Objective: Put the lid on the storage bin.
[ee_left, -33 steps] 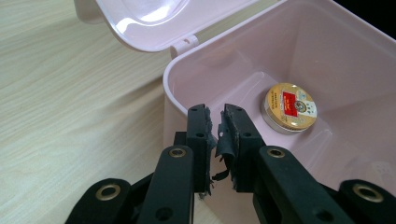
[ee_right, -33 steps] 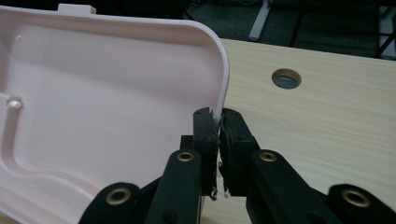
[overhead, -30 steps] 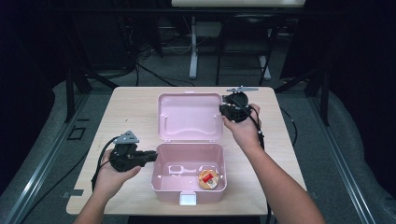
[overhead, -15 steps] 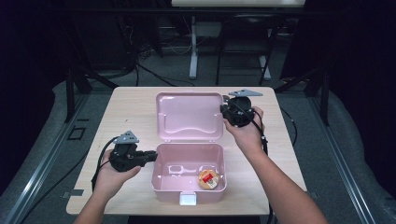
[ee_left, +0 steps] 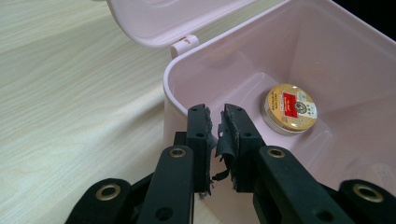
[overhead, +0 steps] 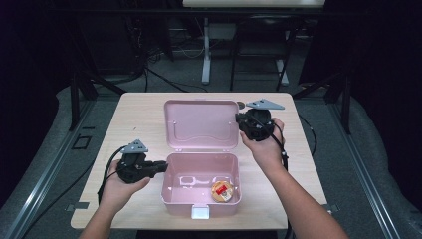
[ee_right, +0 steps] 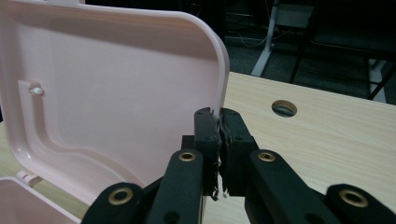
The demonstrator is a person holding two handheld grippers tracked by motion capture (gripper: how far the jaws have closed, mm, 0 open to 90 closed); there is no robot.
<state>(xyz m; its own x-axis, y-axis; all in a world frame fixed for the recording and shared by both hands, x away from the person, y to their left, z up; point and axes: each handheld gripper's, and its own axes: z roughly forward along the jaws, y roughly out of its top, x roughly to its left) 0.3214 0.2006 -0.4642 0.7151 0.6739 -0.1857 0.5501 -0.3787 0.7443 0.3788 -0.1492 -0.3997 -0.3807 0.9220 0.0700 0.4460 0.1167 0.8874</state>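
A pink lunch box sits open near the front edge of the wooden bench, its lid standing tilted back on the hinge and a small round tin lying in the right front corner of the base. The person's right tongs are nipped shut on the lid's right edge; in the right gripper view the thin pink rim runs down into the closed jaws. The left tongs are drawn nearly together, a narrow slit between them, and rest against the left wall of the base, seemingly pinching its rim to steady the box, though the left gripper view does not show for certain that the wall sits between the pads.

The step in hand looks to be swinging the lid, most likely down to close the box over the tin. The next move would call for the right hand to carry the lid forward in an arc about the hinge while the left keeps the base from sliding, then press until the front clasp catches.
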